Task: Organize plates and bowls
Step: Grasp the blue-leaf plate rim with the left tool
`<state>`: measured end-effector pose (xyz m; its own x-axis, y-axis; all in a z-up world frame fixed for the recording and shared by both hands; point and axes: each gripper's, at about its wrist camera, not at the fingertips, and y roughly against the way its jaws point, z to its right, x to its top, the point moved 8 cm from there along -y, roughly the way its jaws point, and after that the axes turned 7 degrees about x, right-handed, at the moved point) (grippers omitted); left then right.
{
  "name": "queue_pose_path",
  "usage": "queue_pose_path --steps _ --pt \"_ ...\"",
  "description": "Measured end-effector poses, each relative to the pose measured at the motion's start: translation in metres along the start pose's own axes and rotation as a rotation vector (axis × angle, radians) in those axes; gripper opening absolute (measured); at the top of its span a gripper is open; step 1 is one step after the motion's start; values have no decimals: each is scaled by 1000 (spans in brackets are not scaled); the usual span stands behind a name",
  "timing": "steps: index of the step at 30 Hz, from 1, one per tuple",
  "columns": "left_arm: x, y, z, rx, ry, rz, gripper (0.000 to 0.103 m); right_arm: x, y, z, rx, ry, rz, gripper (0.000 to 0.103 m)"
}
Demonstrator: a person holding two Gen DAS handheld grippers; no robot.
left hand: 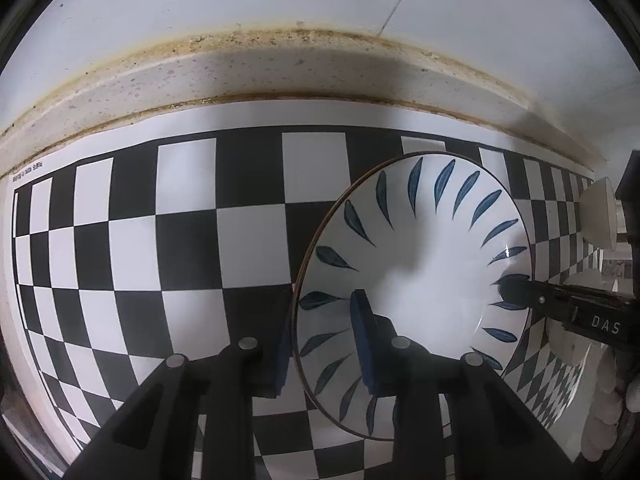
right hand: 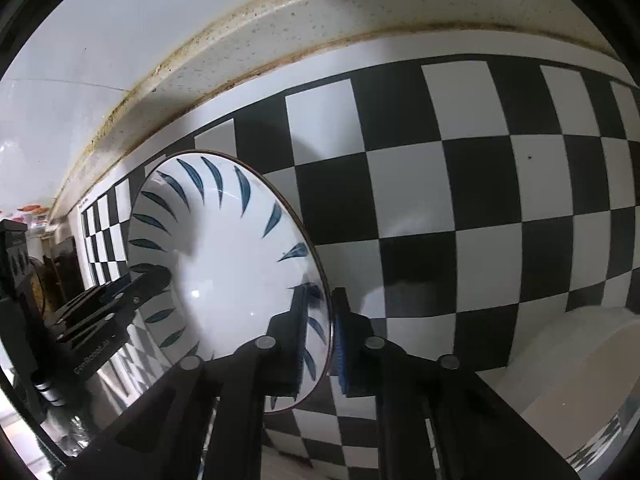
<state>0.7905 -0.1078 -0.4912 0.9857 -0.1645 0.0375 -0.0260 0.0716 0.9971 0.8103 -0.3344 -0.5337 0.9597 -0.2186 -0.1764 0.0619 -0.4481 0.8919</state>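
Both grippers, left (left hand: 326, 344) and right (right hand: 320, 344), are clenched with jaws on opposite rims of the bowl (left hand: 416, 264) over the checkered bench (left hand: 180, 240).

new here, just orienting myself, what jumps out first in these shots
A white bowl with blue leaf strokes sits on a black-and-white checkered mat. The left gripper and right gripper each pinch opposite sides of its rim. A stained counter edge runs behind the mat.

Both grippers are black, with silver round screws, blue ribbed pads on the fingers (right hand: 343, 354), and white lettering.
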Motion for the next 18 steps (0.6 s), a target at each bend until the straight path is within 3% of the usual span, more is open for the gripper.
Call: queue_pose_path --steps 7,18 --pt "-8 13 6 3 -4 34 25 -15 6 -6 2 34 14 13" --pt "-27 68 9 20 -17 141 25 -57 49 -30 39 107 80 12"
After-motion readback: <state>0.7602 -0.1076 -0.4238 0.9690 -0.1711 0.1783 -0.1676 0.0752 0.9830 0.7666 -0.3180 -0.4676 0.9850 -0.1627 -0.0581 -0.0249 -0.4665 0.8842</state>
